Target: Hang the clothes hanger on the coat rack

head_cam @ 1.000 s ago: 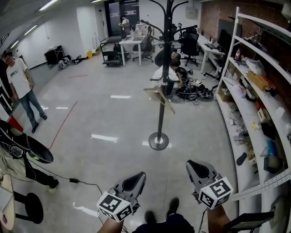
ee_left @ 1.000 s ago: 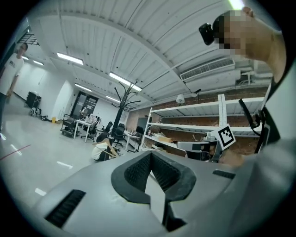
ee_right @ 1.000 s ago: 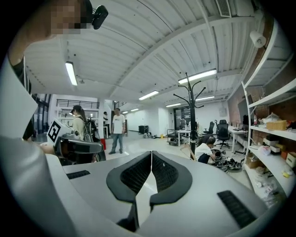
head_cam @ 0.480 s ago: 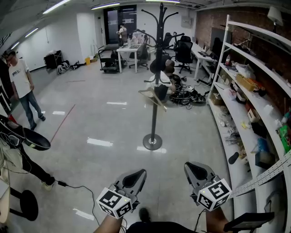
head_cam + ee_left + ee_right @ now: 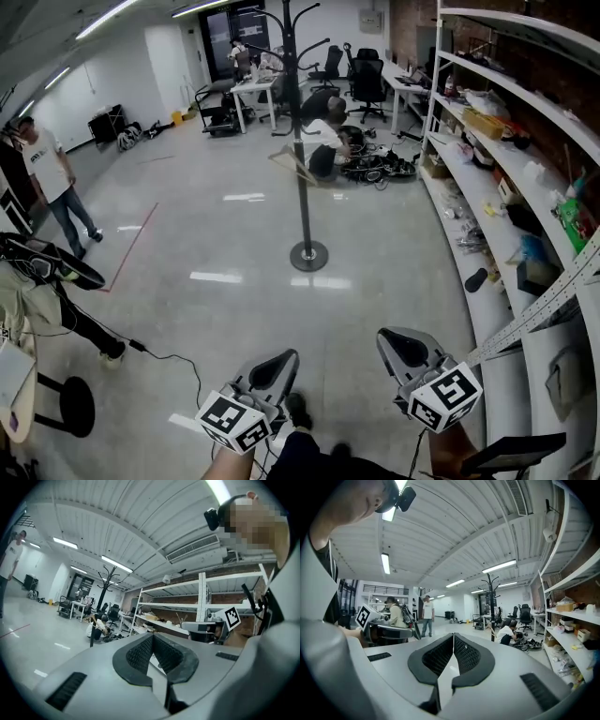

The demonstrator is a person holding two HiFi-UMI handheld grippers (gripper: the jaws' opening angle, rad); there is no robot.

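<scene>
A tall black coat rack (image 5: 299,141) stands on the shiny floor in the middle distance of the head view. A wooden clothes hanger (image 5: 292,165) hangs tilted at its pole, about halfway up. Both grippers are low and near me, far from the rack. The left gripper (image 5: 277,367) and the right gripper (image 5: 403,345) each have their jaws shut with nothing between them. From the left gripper (image 5: 152,637) the rack (image 5: 108,581) is small and distant. Beyond the right gripper (image 5: 453,635) the rack (image 5: 491,606) shows too, with the hanger (image 5: 489,628) on it.
Long white shelves (image 5: 525,169) loaded with clutter run along the right. One person (image 5: 52,183) stands at the left, and another (image 5: 323,141) crouches among cables behind the rack. A black stool (image 5: 61,417) and a floor cable (image 5: 159,356) lie at my left. Desks and chairs (image 5: 253,89) fill the back.
The coat rack with its hanger now sits farther off and more to the left in the head view. Both grippers hold the same low place, still shut.
</scene>
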